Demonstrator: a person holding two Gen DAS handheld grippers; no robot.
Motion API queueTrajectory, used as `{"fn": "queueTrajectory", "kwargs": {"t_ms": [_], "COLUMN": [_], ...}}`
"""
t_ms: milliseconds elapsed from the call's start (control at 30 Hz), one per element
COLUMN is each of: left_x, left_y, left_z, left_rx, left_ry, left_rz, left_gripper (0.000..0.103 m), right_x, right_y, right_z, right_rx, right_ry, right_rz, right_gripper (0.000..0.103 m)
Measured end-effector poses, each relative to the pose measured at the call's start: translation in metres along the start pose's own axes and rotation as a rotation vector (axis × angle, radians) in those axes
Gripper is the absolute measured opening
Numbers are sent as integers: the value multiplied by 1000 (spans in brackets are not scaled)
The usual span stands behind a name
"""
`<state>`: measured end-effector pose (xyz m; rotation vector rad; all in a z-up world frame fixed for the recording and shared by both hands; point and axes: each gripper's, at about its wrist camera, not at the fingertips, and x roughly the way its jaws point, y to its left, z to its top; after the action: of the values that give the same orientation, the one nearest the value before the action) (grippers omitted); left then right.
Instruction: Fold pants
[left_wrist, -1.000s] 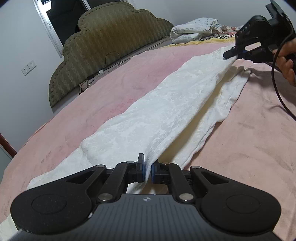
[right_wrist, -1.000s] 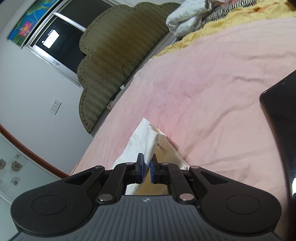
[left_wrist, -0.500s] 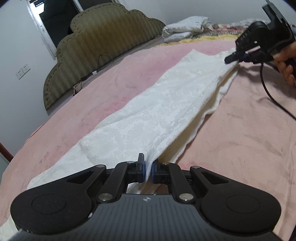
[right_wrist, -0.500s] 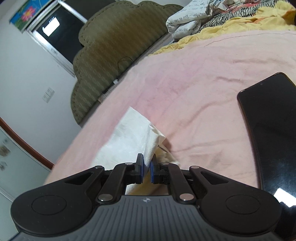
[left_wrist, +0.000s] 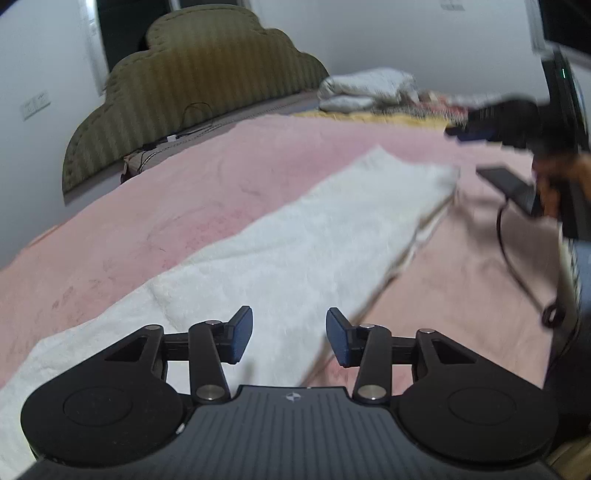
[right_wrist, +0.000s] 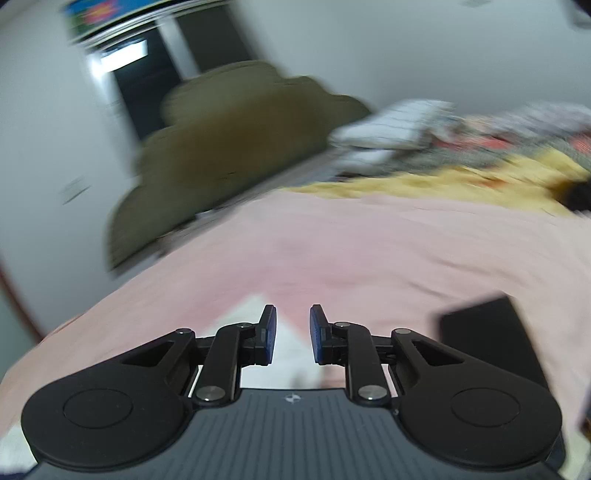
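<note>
White pants (left_wrist: 295, 243) lie folded lengthwise in a long strip on the pink bedcover (left_wrist: 221, 177). My left gripper (left_wrist: 289, 334) hovers above the near end of the strip; its jaws are opening and nothing is between them. In the left wrist view my right gripper (left_wrist: 456, 133) hangs blurred above the strip's far end, held by a hand (left_wrist: 554, 184). In the right wrist view my right gripper (right_wrist: 293, 330) has its jaws opening, empty, over a corner of the pants (right_wrist: 255, 314).
An olive padded headboard (left_wrist: 192, 96) stands at the far left. Folded bedding (left_wrist: 365, 92) and a yellow blanket (right_wrist: 461, 181) are piled at the back. A dark phone (right_wrist: 487, 339) lies on the cover to the right of the pants, and a black cable (left_wrist: 517, 266) trails there.
Both grippers have let go of the pants and lifted, their jaws now apart. The pants have dropped flat onto the bedcover. Both views are blurred by motion.
</note>
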<state>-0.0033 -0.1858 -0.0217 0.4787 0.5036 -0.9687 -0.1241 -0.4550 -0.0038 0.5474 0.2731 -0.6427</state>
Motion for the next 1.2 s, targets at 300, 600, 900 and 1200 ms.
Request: {"fn": "queueTrajectory", "kwargs": {"t_ms": [300,600,900,1200], "left_x": [50,43,49,49], "left_y": [19,13,13,12], "left_z": [-4,-1,-10,-10], "left_rx": [-100,-112,-131,-135], "left_ry": [179,121,141,146], "left_rz": [148,141,135,142], "left_gripper": [53,59,61,65], "right_x": [47,27,-17,13], "right_y": [60,66,-8,-25], "right_z": [-52,-52,-34,-54], "right_rx": [-312,-304,77,327], "right_ry": [343,342,189,298], "right_rz": [157,240,81,221], "right_gripper": [20,39,51,50]}}
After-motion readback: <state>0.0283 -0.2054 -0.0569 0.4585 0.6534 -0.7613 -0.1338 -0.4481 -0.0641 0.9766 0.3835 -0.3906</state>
